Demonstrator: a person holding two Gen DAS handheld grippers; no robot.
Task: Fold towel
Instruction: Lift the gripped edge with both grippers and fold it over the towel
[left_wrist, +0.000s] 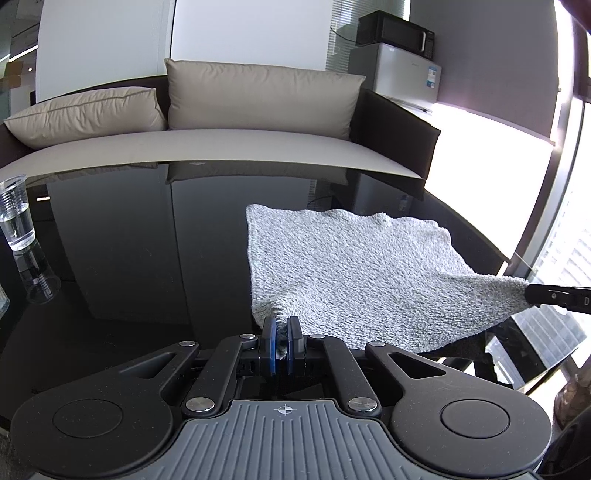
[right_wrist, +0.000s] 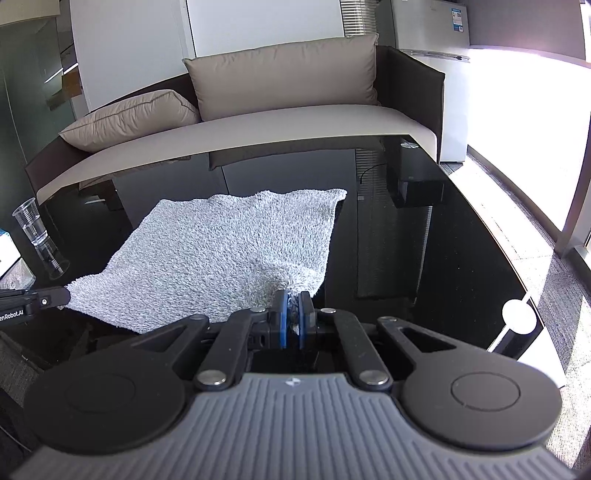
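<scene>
glossy black table (left_wrist: 147, 240) bare around grey towel (left_wrist: 351, 266), near corners clamped in left tongs (left_wrist: 282, 325) and right tongs (right_wrist: 293, 299)

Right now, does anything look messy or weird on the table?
Nothing is spilled or broken. The grey towel just sits crooked: its near corners are pinched and lifted by the left tool and right tool, so it sags. The plastic cup of water stands upright, away from the towel.

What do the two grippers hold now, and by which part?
The towel: left gripper and right gripper each pinch one near corner.
</scene>
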